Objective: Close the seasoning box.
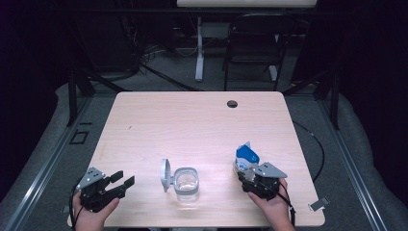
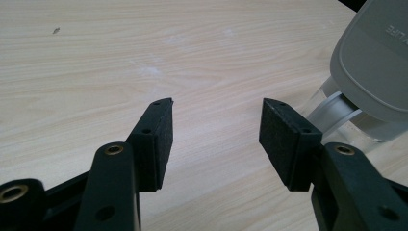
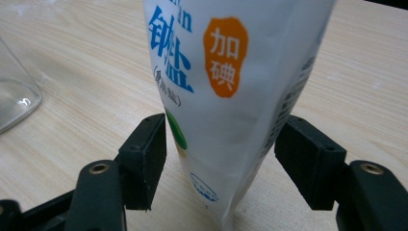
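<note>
Clear glass jar [image 1: 186, 183], grey hinged lid open, lower centre; white-and-blue salt pouch [image 1: 246, 159] upright lower right between right gripper's [image 1: 246, 172] wide jaws, unclamped; left gripper [image 1: 123, 181] open, empty; pouring not begun.

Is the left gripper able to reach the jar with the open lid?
Probably yes. The left gripper is open, with nothing between it and the jar but bare table; the grey lid stands close beside its jaws.

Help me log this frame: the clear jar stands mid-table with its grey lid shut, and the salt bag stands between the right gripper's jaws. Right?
Not quite: the clear jar's grey lid is flipped open, as the high view shows. The salt bag does stand between the right gripper's jaws.
</note>
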Tool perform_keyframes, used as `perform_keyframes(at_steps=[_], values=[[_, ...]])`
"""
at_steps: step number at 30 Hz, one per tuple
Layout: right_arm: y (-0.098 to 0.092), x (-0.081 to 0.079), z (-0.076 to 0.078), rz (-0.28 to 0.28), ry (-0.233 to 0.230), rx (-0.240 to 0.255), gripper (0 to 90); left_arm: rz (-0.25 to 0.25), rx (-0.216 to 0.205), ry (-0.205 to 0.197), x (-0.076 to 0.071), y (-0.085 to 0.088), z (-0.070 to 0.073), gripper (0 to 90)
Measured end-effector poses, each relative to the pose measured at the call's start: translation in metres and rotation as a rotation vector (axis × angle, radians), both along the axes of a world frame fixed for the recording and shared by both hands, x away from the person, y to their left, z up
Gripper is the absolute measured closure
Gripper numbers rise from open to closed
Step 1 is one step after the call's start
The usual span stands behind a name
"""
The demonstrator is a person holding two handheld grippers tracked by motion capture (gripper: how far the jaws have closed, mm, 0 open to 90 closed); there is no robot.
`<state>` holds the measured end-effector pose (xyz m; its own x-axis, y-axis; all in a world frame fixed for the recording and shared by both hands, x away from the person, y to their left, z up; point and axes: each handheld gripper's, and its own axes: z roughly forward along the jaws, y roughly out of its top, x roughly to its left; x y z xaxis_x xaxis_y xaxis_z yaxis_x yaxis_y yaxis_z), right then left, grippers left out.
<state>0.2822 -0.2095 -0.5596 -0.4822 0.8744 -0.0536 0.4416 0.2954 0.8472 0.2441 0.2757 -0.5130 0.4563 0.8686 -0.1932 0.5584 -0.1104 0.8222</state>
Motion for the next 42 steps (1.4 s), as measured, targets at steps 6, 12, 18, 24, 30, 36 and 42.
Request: perform_keyframes(at_steps=[6, 12, 18, 24, 30, 36, 42], values=[[0.004, 0.001, -0.004, -0.009, -0.008, -0.016, 33.2, 0.008, -0.005, 0.000, 0.000, 0.002, -0.001, 46.2], [0.010, 0.002, -0.009, -0.030, -0.023, -0.024, 31.6, 0.009, -0.009, 0.003, 0.000, 0.003, -0.002, 46.3], [0.012, 0.004, -0.012, -0.044, -0.035, -0.019, 32.3, 0.014, -0.011, 0.012, 0.001, 0.005, -0.003, 46.4], [0.010, 0.006, -0.010, -0.043, -0.020, -0.010, 39.7, 0.017, -0.013, 0.012, 0.001, 0.005, -0.005, 46.5], [0.002, 0.008, -0.006, 0.015, 0.011, -0.012, 41.1, 0.019, -0.014, 0.013, 0.001, 0.006, -0.005, 46.5], [-0.003, 0.006, -0.005, 0.043, 0.022, -0.010, 41.1, 0.027, -0.014, 0.014, 0.001, 0.007, -0.005, 46.5], [-0.004, 0.004, -0.007, 0.052, 0.007, 0.000, 40.7, 0.026, -0.011, 0.014, 0.001, 0.006, -0.005, 46.5]])
